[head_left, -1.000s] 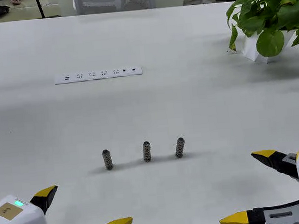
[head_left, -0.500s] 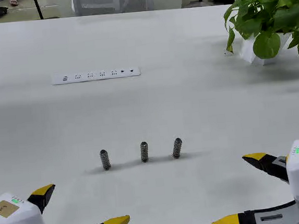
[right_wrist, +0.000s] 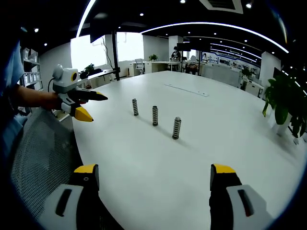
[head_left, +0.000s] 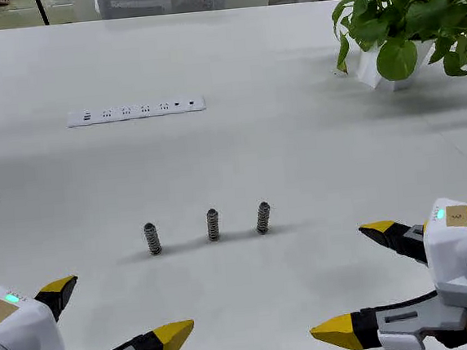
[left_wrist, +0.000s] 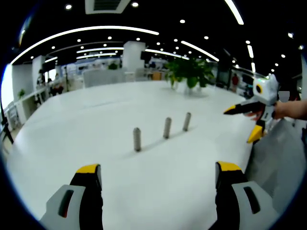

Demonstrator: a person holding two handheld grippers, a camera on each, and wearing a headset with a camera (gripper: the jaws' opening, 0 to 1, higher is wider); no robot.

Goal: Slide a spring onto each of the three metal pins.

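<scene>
On your side of the power strip (head_left: 136, 111), 3 pins (head_left: 212, 224) stand upright in a row, springs (head_left: 263, 217) already on each. Your left gripper (head_left: 118, 309) & right gripper (head_left: 349, 279) are both spread, empty, farther from the strip. Row lies ahead btwn them; left looks slightly closer.

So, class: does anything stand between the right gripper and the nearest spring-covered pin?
Nothing visible does. Bare table lies between the open right gripper and the nearest spring-covered pin; the power strip and potted plant sit far beyond it.
</scene>
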